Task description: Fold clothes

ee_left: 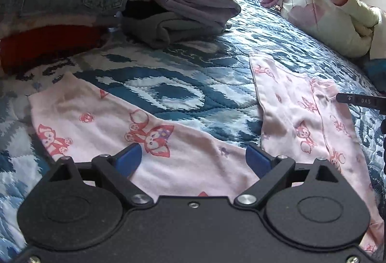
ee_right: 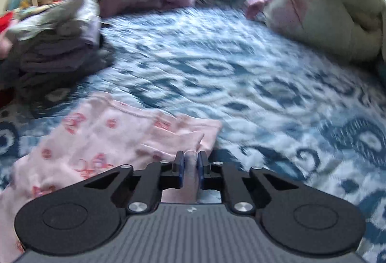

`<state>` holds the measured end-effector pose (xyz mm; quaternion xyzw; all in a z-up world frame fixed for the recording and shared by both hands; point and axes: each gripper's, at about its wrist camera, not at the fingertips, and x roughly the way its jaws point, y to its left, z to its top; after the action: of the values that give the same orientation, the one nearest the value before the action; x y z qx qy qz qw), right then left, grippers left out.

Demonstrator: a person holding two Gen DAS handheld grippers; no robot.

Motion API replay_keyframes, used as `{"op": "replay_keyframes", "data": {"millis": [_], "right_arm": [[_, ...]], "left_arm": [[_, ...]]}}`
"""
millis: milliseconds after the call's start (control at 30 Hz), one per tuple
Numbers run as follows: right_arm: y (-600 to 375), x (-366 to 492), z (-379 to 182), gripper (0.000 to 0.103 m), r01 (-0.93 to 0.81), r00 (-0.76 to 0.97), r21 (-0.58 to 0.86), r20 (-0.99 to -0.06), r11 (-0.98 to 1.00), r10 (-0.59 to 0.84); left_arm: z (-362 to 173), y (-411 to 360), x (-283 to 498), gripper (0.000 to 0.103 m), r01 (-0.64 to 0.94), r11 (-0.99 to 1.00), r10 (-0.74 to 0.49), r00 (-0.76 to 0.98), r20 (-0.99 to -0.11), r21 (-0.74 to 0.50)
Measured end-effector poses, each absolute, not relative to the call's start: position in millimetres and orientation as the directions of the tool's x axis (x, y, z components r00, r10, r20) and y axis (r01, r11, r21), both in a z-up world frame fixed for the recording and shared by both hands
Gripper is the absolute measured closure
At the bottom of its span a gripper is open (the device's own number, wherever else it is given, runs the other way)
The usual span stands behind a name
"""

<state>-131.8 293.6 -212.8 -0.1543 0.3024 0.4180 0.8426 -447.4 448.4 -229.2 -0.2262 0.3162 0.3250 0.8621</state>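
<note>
Pink pants [ee_left: 154,142] lie spread on bed [ee_left: 193,94], legs pointing away; left tool [ee_left: 193,159] wide open above crotch, right tool [ee_right: 191,161] pinches right leg's edge.

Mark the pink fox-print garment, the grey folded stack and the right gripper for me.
pink fox-print garment [ee_left: 101,118], left wrist view, left spread part.
grey folded stack [ee_left: 183,14], left wrist view, middle layers.
right gripper [ee_right: 191,161], right wrist view, between fingertips.

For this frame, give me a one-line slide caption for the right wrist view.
Right gripper shut on a fold of pink printed garment over the blue patterned bedspread.
</note>
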Motion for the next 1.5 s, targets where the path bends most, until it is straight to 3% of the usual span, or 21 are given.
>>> {"op": "replay_keyframes", "data": {"millis": [367, 567, 667, 733, 867, 1200, 1500], "right_arm": [[309.4, -124.9, -216.5, 0.086, -0.805, 0.499, -0.111, -0.659, 0.583, 0.563], [310.2, -112.9, -217.2, 0.082, -0.802, 0.440, -0.021, -0.696, 0.597, 0.567], [309.7, -111.1, -217.3, 0.081, -0.795, 0.428, 0.007, -0.703, 0.607, 0.568], [312.6, -116.0, -218.4, 0.096, -0.805, 0.433, -0.016, -0.699, 0.594, 0.569], [310.3, -127.1, -209.3, 0.096, -0.808, 0.471, -0.065, -0.668, 0.586, 0.576], [264.5, -128.5, -165.9, 0.096, -0.746, 0.548, -0.030, -0.596, 0.665, 0.587], [180.9, -117.6, -148.9, 0.096, -0.614, 0.657, -0.005, -0.557, 0.789, 0.508]], "left_arm": [[-231.1, 449.6, -445.1, 0.009, -0.702, 0.689, 0.421, 0.588, -0.691, -0.178], [-229.3, 449.0, -446.6, 0.009, -0.700, 0.686, 0.414, 0.600, -0.685, -0.198], [-220.8, 447.3, -451.0, 0.010, -0.645, 0.710, 0.367, 0.682, -0.633, -0.283], [-214.8, 445.5, -453.7, 0.010, -0.575, 0.730, 0.299, 0.755, -0.584, -0.370], [-213.4, 439.7, -449.4, 0.010, -0.492, 0.759, 0.210, 0.805, -0.554, -0.427], [-213.9, 437.8, -449.4, 0.010, -0.473, 0.754, 0.202, 0.827, -0.524, -0.456], [-211.7, 431.7, -448.0, 0.010, -0.458, 0.763, 0.201, 0.839, -0.506, -0.456]]}}
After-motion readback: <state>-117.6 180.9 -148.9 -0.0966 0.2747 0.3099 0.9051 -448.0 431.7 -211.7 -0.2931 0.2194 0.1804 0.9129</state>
